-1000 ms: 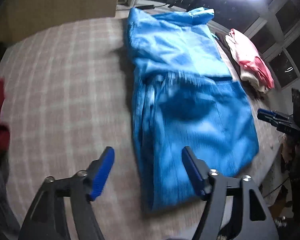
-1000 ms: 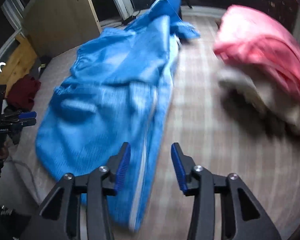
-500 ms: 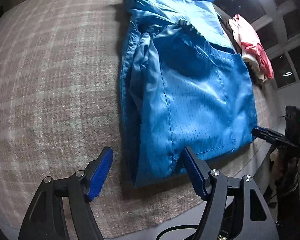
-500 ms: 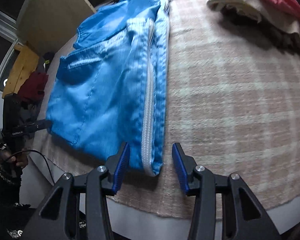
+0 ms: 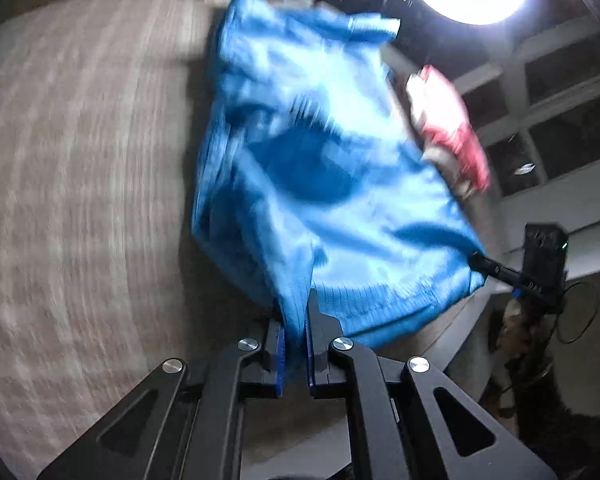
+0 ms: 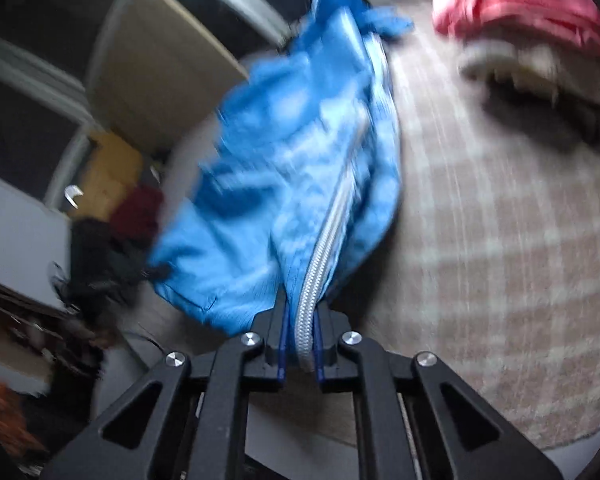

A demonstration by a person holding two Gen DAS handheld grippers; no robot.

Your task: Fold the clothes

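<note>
I can read no writing; both views are motion-blurred. My left gripper (image 5: pixel 296 354) is clenched on the jacket (image 5: pixel 320 184) hem, my right gripper (image 6: pixel 300 350) on its zipper (image 6: pixel 320 264) edge. The jacket's near end hangs lifted over the checked cloth (image 6: pixel 500 240); a pink pile (image 6: pixel 532 12) is cut off.

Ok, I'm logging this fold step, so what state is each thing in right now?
left gripper: shut on the blue jacket's hem.
right gripper: shut on its zipper edge.
blue jacket: near end lifted, zipper closed.
pink and white clothes: folded, stacked.
</note>
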